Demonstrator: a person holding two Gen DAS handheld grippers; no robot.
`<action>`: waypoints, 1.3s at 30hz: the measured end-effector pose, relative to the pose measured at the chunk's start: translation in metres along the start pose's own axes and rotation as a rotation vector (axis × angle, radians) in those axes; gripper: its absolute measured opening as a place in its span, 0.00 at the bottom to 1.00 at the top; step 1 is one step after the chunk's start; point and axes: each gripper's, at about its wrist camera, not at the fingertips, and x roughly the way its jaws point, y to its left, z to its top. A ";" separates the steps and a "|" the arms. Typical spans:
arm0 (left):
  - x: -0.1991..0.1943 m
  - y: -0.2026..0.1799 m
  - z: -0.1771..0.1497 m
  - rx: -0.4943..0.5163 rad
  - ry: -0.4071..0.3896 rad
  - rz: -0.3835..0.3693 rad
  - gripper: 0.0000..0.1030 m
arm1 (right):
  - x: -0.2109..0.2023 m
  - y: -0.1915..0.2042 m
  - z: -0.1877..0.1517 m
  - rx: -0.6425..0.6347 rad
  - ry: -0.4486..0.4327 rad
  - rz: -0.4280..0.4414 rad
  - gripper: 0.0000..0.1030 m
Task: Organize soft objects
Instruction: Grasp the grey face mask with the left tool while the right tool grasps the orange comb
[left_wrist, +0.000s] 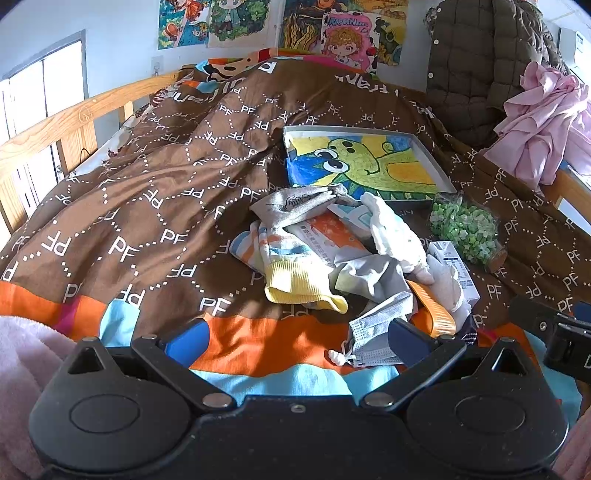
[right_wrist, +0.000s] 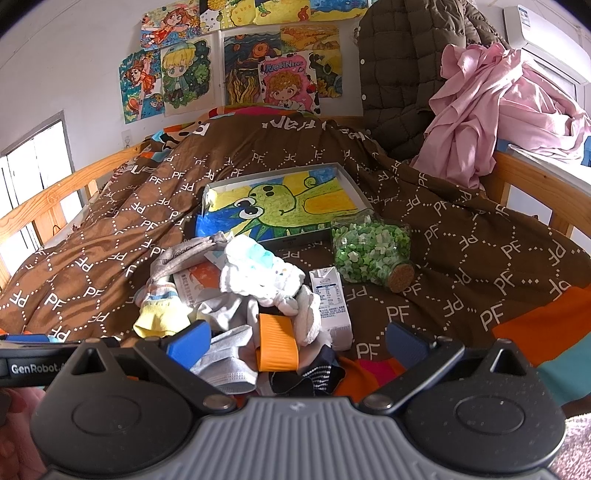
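Socks (left_wrist: 295, 266), a face mask (left_wrist: 376, 332) and other soft pieces are seen heaped on the bed's brown quilt (left_wrist: 147, 192) in the left wrist view, beside a corked jar (left_wrist: 467, 232) filled with green bits; the left claw (left_wrist: 299, 336) is spread wide, empty. In the right wrist view, the heap is met by the right claw (right_wrist: 295, 343), likewise gaping and empty, near a shallow box (right_wrist: 280, 206) holding a drawing.

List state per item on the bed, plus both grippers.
Left hand-held gripper: open, empty.
Right hand-held gripper: open, empty.
Glass jar: on its side, corked, full of green and white bits.
Small carton: lying flat, looks closed.
Box lid: lying flat, drawing inside.
Face mask: crumpled, nearest the left gripper.
Yellow-cuffed sock: loose in the pile, unfolded.
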 end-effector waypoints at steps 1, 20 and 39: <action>0.002 0.000 -0.001 0.000 0.000 0.000 0.99 | 0.002 -0.001 0.001 0.003 0.001 -0.002 1.00; 0.053 -0.011 0.049 0.086 0.310 -0.197 0.99 | 0.052 -0.033 0.046 0.031 0.189 0.172 1.00; 0.162 -0.052 0.042 0.292 0.532 -0.396 0.97 | 0.172 -0.062 0.051 0.331 0.514 0.493 0.97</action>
